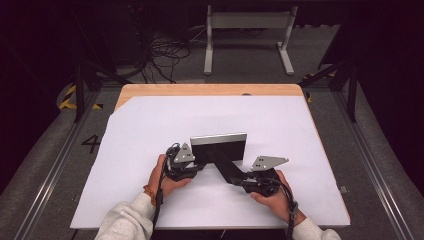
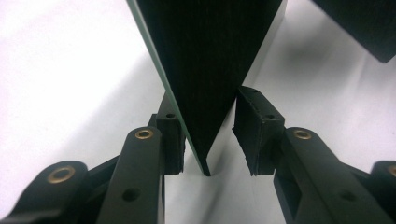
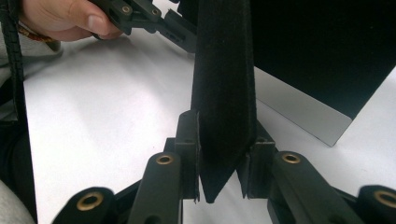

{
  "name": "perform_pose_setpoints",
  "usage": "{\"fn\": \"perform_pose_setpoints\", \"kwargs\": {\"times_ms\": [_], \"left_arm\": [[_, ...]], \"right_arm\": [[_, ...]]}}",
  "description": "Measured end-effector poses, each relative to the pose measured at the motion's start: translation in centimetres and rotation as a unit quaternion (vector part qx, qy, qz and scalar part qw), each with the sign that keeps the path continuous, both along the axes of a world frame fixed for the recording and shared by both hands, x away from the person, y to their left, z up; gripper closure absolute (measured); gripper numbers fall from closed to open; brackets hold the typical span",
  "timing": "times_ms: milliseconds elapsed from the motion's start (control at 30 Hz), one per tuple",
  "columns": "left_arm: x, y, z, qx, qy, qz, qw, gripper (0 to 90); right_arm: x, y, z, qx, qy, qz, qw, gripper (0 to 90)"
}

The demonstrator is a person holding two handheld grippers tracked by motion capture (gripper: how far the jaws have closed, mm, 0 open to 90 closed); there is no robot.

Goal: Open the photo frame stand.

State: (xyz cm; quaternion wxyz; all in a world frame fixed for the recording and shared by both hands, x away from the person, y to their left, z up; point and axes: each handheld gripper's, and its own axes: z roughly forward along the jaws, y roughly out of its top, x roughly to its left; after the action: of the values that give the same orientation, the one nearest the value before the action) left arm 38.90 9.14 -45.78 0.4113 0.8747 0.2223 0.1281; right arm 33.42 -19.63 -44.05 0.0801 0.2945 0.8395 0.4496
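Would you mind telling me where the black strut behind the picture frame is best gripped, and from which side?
Grip the black strut near its pointed free end, from the person's side. It is a thin flat strip whose two faces suit the right gripper; higher up, the frame crowds it.
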Motion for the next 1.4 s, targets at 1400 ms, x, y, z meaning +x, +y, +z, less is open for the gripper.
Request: {"fn": "perform_pose_setpoints", "kwargs": {"times_ms": [1400], "left_arm": [[1.1, -0.5, -0.4, 0.045, -0.024, 0.035, 0.9981, 67.8]], "right_arm": [[0.0, 0.4, -0.7, -0.028, 0.003, -0.006, 0.9996, 79.6]]}}
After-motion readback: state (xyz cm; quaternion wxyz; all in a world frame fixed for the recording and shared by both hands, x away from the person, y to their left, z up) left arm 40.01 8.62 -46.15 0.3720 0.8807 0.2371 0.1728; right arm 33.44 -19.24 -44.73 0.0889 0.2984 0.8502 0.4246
